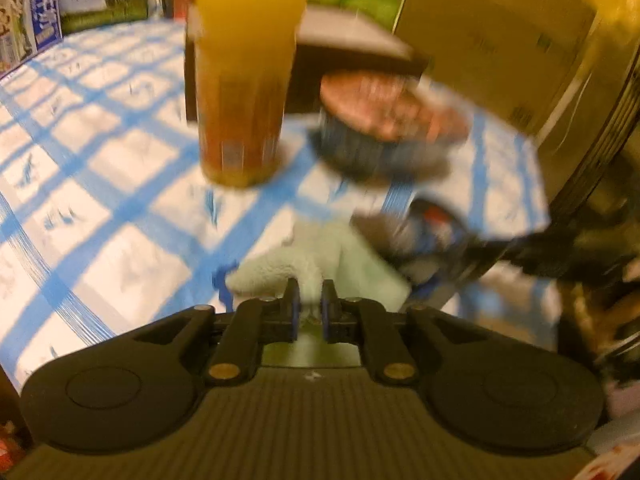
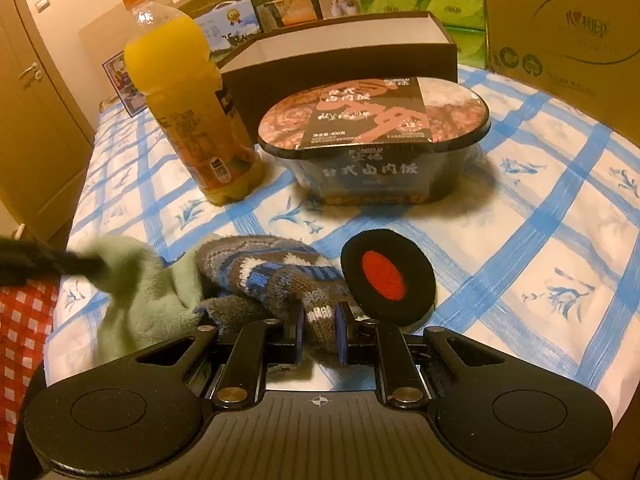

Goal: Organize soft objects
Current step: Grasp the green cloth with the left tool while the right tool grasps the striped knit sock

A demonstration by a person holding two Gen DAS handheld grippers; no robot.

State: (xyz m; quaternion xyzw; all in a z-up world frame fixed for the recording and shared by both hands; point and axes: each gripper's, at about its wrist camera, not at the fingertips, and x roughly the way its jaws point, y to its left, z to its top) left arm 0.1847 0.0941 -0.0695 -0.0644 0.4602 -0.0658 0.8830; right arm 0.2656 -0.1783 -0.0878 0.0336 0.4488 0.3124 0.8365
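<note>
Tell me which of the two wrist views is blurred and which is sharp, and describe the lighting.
Left wrist view: heavy motion blur smears the orange juice bottle and the meal bowl, though the left gripper, shut on the green towel, stays crisp. Right wrist view: sharp, print on the bowl lid readable, the right gripper pinching the knitted sock. Both: warm yellowish indoor light, fisheye bending at the edges.
</note>
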